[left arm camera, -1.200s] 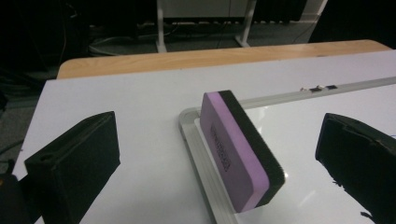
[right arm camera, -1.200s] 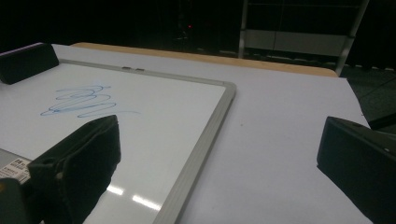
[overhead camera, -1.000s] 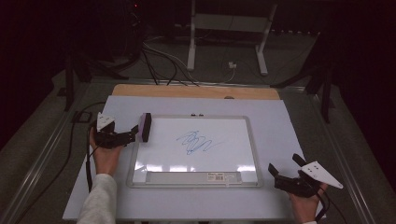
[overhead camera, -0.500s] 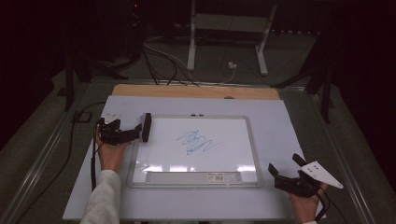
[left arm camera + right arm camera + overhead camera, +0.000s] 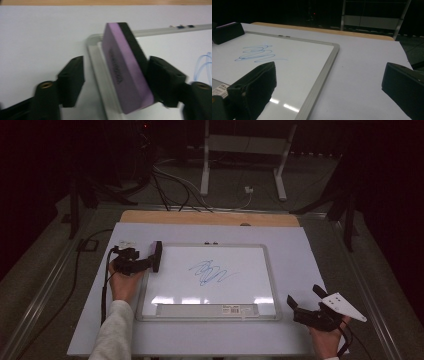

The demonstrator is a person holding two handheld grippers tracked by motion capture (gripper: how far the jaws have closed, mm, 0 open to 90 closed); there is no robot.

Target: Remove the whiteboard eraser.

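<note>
A dark room surrounds a white-covered worktop (image 5: pixel 300 250) carrying a framed whiteboard (image 5: pixel 250 295). At the board's upper left corner, the left gripper (image 5: pixel 150 262) has a purple-and-black eraser (image 5: pixel 125 72) tilted between its jaws; one jaw touches the black side, the other stands apart. A blue scribble (image 5: pixel 210 272) marks the board's middle. Right of the board, the right gripper (image 5: pixel 306 301) rests with jaws spread wide, holding nothing.

left gripper (image 5: pixel 148 263) shifted right a little, purple eraser (image 5: pixel 157 256) now over whiteboard (image 5: pixel 270 270) left frame edge, jaws loosened around it
</note>
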